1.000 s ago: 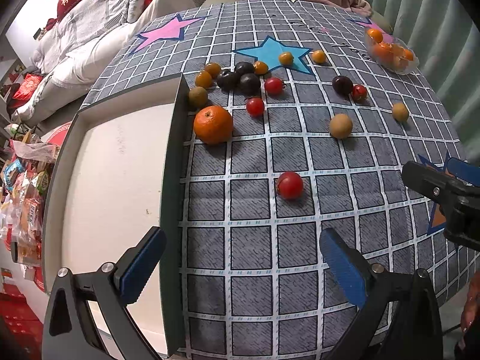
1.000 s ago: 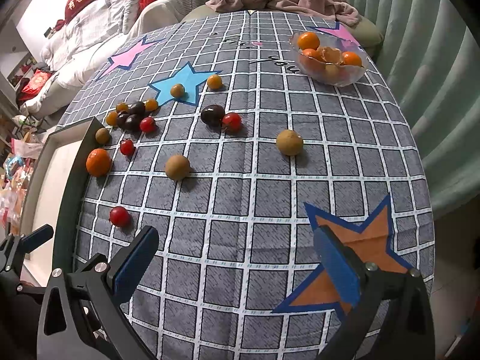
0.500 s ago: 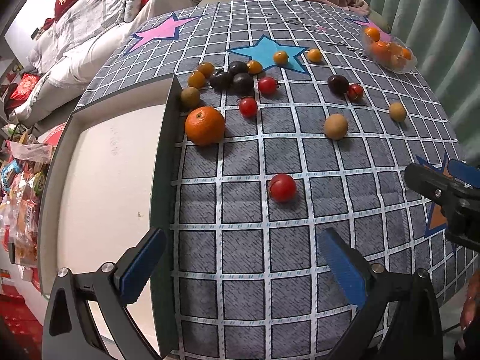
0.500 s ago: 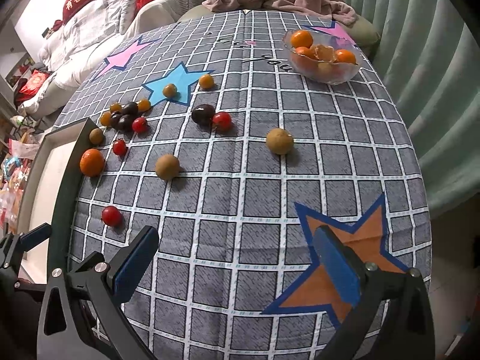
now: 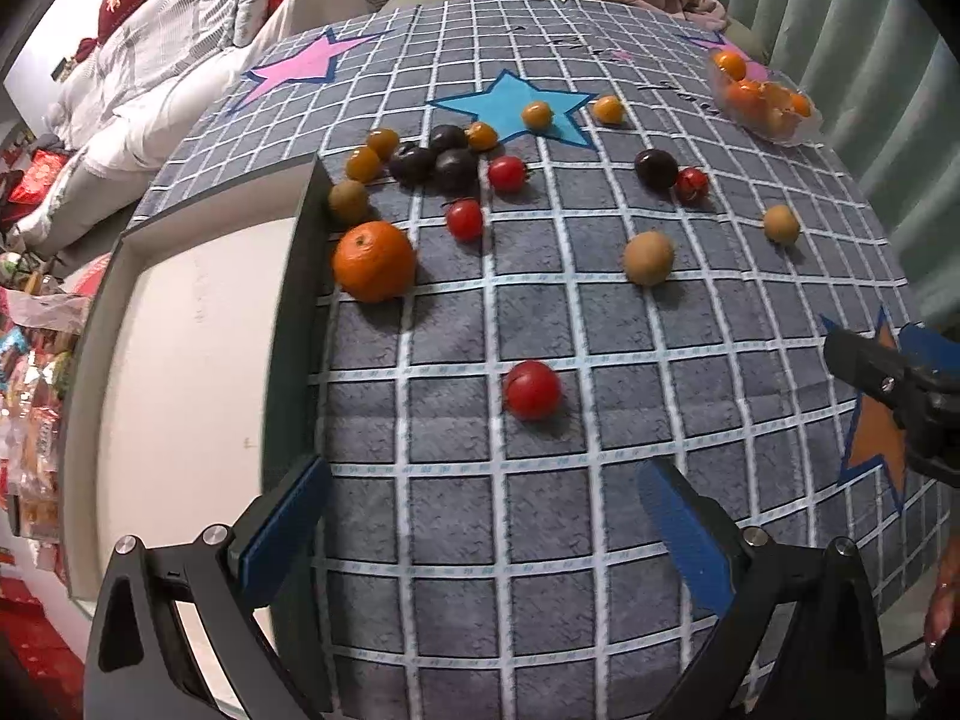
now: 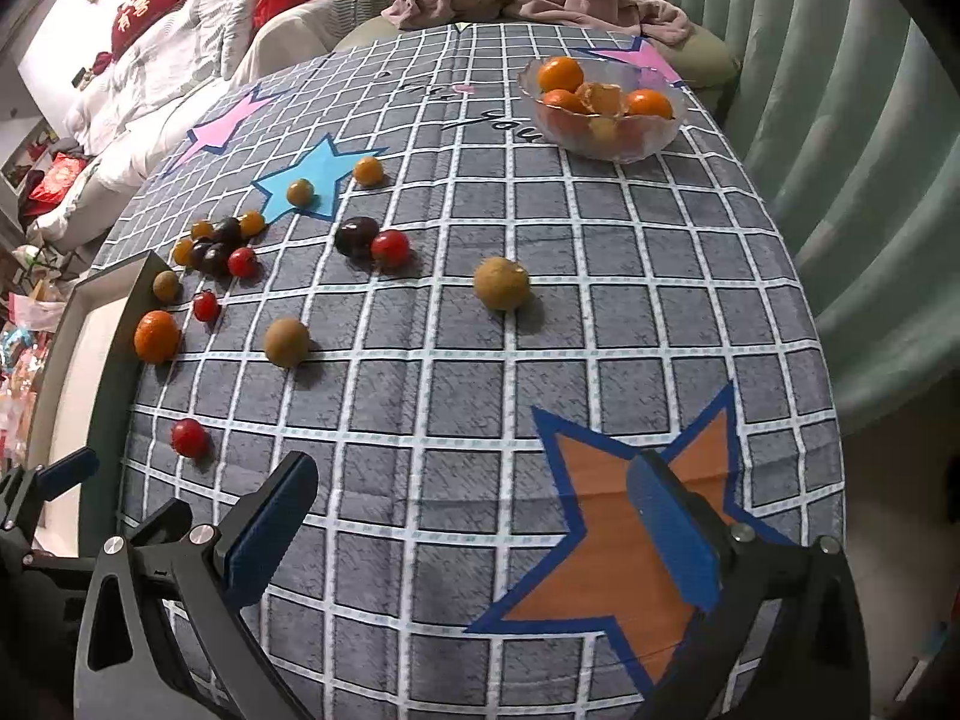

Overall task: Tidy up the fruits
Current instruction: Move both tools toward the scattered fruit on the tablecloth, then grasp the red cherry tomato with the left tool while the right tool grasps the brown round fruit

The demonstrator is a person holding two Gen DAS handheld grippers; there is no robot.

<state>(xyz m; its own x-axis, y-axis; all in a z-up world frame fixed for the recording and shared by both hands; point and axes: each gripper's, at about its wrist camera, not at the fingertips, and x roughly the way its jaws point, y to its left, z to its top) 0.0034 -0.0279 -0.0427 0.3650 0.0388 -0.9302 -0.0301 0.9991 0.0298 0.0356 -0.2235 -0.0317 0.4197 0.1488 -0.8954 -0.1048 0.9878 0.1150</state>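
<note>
Left gripper (image 5: 486,516): jaws spread wide, nothing between them, hovering over the cloth (image 5: 540,570) at the near edge.
Right gripper (image 6: 474,516): also wide open and empty, above the orange star (image 6: 624,540).
Nearest tomato (image 5: 532,389): alone on the cloth just ahead of the left gripper.
Orange (image 5: 374,261): touching the tray (image 5: 180,360) wall.
Other fruit: tomatoes, dark plums and yellow ones scattered beyond.
Bowl (image 6: 603,138): far right corner, holding oranges.
</note>
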